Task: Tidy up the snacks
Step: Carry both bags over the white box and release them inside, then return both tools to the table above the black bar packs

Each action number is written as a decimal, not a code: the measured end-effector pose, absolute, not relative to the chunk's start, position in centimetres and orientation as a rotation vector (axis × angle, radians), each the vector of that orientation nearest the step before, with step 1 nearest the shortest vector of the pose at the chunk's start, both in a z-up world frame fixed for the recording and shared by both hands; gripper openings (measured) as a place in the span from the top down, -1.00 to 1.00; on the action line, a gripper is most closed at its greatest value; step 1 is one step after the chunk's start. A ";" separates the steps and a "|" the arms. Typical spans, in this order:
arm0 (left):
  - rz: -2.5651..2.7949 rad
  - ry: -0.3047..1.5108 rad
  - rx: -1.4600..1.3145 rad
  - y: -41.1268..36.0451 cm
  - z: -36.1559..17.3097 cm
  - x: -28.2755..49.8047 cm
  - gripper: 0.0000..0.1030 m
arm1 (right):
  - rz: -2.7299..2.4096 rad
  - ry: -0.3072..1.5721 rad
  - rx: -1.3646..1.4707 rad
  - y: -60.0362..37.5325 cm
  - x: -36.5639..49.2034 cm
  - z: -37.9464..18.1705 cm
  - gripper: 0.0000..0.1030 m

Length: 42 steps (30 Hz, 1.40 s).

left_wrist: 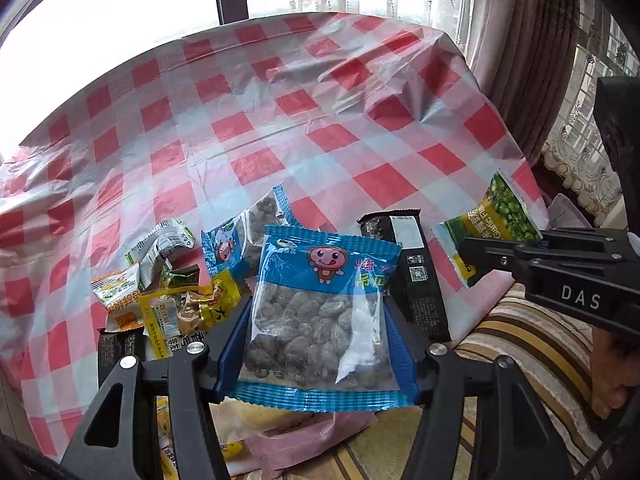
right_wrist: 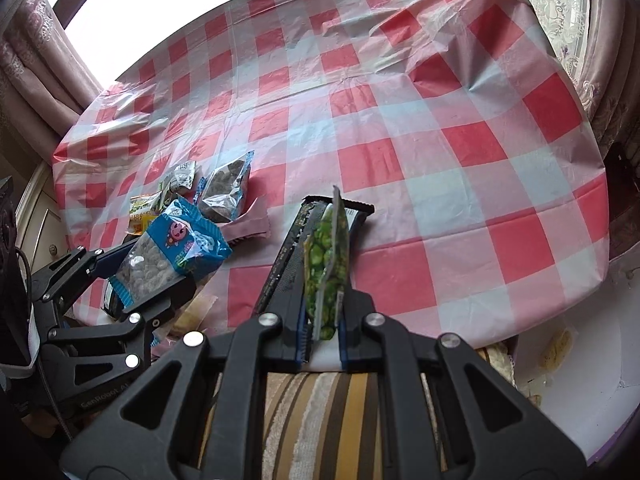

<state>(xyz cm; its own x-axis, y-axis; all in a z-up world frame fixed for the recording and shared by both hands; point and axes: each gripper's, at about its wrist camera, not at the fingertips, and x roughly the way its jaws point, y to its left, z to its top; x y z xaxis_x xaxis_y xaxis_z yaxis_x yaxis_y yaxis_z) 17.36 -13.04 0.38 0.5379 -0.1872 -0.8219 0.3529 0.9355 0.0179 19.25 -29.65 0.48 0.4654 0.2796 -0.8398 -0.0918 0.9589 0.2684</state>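
My left gripper (left_wrist: 320,320) is shut on a blue snack bag of dark dried fruit (left_wrist: 324,312), held above the table's near edge; the bag also shows in the right wrist view (right_wrist: 172,252). My right gripper (right_wrist: 324,300) is shut on a green pea snack packet (right_wrist: 326,268), held edge-on; that packet shows in the left wrist view (left_wrist: 492,220). A second blue bag (left_wrist: 248,232), a black packet (left_wrist: 412,268) and a pile of small yellow and green packets (left_wrist: 160,296) lie on the checked tablecloth (left_wrist: 280,120).
The red-and-white cloth covers a table that reaches far toward a bright window. Curtains (left_wrist: 520,40) hang at the right. A striped cushion (right_wrist: 320,420) lies below the grippers. A pink bag (left_wrist: 304,436) lies under the left gripper.
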 end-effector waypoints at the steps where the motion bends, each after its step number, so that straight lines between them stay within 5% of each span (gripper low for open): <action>1: -0.335 0.952 0.202 -13.8 0.5 17.4 -0.20 | 0.221 1.063 0.211 -30.4 19.0 0.6 0.72; 16: -0.649 0.949 0.432 -30.3 1.1 16.2 -0.20 | -0.029 1.029 0.426 -45.8 15.0 0.1 0.72; 37: -0.855 1.101 0.774 -44.9 -5.8 14.4 -0.33 | -0.262 1.214 0.655 -57.5 10.5 -9.5 0.65; 40: -0.841 1.093 0.758 -44.6 -5.5 14.6 -0.57 | -0.265 1.222 0.658 -57.7 10.4 -9.7 0.35; 42: -0.838 1.079 0.743 -44.3 -5.0 14.6 -0.57 | -0.277 1.212 0.648 -57.5 10.4 -9.3 -0.19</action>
<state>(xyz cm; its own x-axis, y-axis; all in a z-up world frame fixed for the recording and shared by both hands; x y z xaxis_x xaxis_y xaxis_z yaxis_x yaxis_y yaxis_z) 14.63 -44.27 -5.04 0.2401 -0.2122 -0.9473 0.8650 0.4896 0.1096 10.43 -57.54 -9.29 0.3458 0.1376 -0.9281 0.5271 0.7898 0.3135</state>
